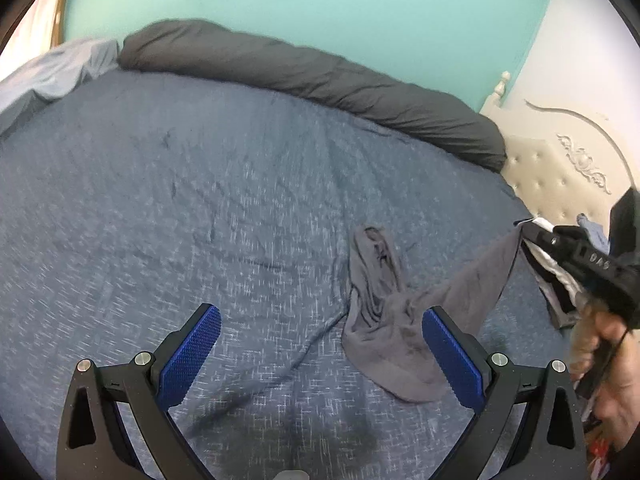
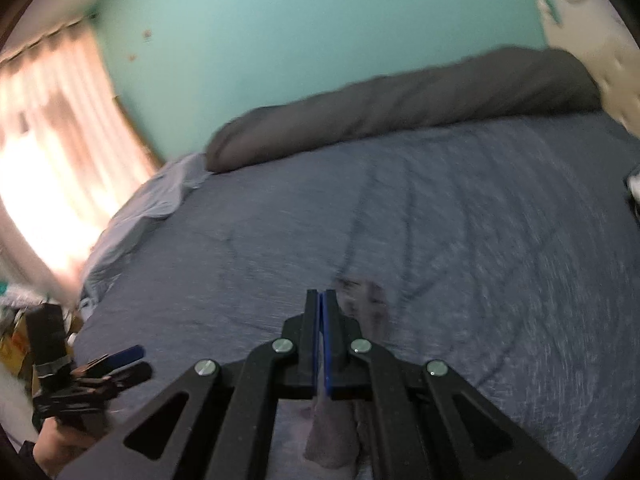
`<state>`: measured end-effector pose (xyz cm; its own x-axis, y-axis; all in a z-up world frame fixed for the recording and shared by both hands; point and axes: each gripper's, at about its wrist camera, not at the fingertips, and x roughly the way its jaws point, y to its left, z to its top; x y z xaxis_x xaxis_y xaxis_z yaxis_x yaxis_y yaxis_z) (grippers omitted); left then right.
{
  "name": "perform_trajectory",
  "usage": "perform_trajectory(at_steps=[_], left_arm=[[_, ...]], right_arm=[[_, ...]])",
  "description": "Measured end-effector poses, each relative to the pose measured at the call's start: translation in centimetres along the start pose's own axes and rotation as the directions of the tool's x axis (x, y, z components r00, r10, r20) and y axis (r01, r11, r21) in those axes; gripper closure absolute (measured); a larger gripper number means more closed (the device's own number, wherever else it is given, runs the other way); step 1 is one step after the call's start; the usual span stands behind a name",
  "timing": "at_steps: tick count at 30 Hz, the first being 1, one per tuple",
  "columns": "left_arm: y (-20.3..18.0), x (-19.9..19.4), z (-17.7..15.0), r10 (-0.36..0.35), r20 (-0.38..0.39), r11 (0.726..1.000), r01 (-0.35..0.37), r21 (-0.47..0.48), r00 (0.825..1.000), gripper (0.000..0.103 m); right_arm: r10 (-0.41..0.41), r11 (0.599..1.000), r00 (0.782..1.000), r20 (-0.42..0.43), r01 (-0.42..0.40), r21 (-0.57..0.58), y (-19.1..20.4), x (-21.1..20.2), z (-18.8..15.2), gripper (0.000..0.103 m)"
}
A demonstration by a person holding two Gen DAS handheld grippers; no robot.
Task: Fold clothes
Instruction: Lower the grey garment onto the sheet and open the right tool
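Observation:
A thin grey garment (image 1: 376,292) lies crumpled on the blue bed cover (image 1: 180,200). One end of it is stretched up to the right, where my right gripper (image 1: 524,232) is shut on it. My left gripper (image 1: 322,314) hangs open above the bed with nothing between its blue pads (image 1: 192,356); the garment's lower part lies by its right finger. In the right wrist view, my right gripper (image 2: 322,294) has its jaws pressed together and grey cloth (image 2: 332,432) hangs below them. My left gripper (image 2: 132,360) shows at the lower left of that view, held by a hand.
A long dark grey bolster (image 1: 320,76) lies along the teal wall at the far side. A cream tufted headboard (image 1: 560,168) stands at the right, with a pile of dark and white clothes (image 1: 556,276) before it. Pale blue cloth (image 1: 60,72) lies far left.

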<state>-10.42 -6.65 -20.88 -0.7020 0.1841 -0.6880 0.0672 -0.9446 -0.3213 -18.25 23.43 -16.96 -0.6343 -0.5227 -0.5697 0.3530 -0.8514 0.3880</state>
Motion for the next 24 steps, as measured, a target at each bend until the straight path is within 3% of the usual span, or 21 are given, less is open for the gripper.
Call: perform_trajectory(at_steps=[5, 8, 9, 12, 16, 21, 24], left_arm=[[0.0, 3.7, -1.1, 0.005, -0.028, 1.0, -0.005, 0.0, 1.0, 0.0], [-0.3, 5.7, -1.7, 0.005, -0.043, 1.0, -0.005, 0.009, 0.999, 0.0], [-0.4, 6.2, -1.9, 0.006, -0.043, 1.0, -0.005, 0.007, 0.999, 0.0], [-0.2, 7.0, -2.5, 0.016, -0.032, 1.0, -0.016, 0.0, 0.999, 0.0], [0.1, 7.6, -3.1, 0.039, -0.013, 0.999, -0.039, -0.006, 0.999, 0.0], [0.6, 7.3, -3.1, 0.078, 0.027, 0.997, -0.078, -0.022, 0.997, 0.0], [0.9, 7.2, -3.2, 0.091, 0.03, 0.995, -0.09, -0.032, 0.995, 0.0]], right_arm=[[-0.097, 0.994, 0.994, -0.045, 0.099, 0.049, -3.6, 2.2, -2.1, 0.098], [-0.128, 0.99, 0.99, -0.054, 0.131, 0.047, -4.1, 2.5, -3.1, 0.082], [-0.112, 0.992, 0.992, -0.051, 0.115, 0.048, -4.0, 2.3, -3.6, 0.074], [-0.071, 0.996, 0.996, -0.047, 0.073, 0.042, -3.5, 1.7, -5.8, 0.066], [0.029, 0.998, 0.993, -0.118, -0.022, 0.067, -3.4, 2.3, -8.5, 0.066], [0.048, 0.997, 0.97, -0.238, -0.032, 0.067, -2.8, 3.5, -10.6, 0.066], [0.041, 0.999, 0.968, -0.247, -0.035, 0.028, -1.8, 2.8, -10.8, 0.066]])
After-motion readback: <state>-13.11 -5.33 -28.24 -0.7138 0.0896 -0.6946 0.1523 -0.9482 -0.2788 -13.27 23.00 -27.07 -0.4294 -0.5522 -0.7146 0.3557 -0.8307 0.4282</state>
